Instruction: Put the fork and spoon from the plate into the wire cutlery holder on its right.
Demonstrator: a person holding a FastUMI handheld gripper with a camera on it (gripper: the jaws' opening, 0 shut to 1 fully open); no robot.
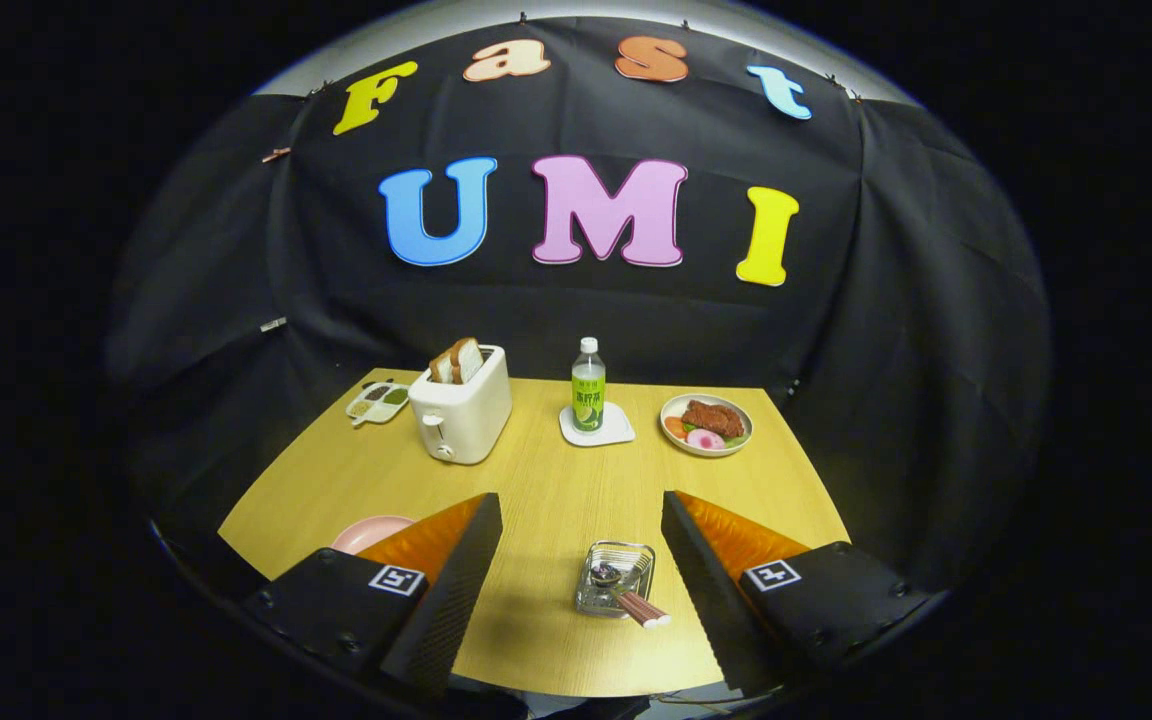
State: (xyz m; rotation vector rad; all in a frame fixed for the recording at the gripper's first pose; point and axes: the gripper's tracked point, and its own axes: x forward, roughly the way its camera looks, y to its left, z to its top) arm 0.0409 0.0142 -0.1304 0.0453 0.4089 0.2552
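Between my tongs (581, 560) sits the wire cutlery holder (617, 577) with cutlery handles (642, 607) sticking out. My tongs are wide open and touch nothing. Left of them I see a pink plate (368, 531). Farther back on the worktop (556, 490) stand a toaster (460, 408), a bottle (588, 387) and a food plate (706, 424).

A: Where did the wire cutlery holder (616, 577) sit?
B: On the counter (556, 500), between the spread fingers of the gripper (581, 560), with cutlery handles (642, 607) sticking out of it.
A: And the plate (373, 532)?
B: Left of the holder, partly hidden behind the left finger.
A: Farther back?
B: A toaster (460, 410) holding bread slices (457, 361), a seasoning tray (377, 402) to its left, a bottle (588, 386) on a coaster (597, 426) in the middle, and a plate of food (706, 423) to the right.
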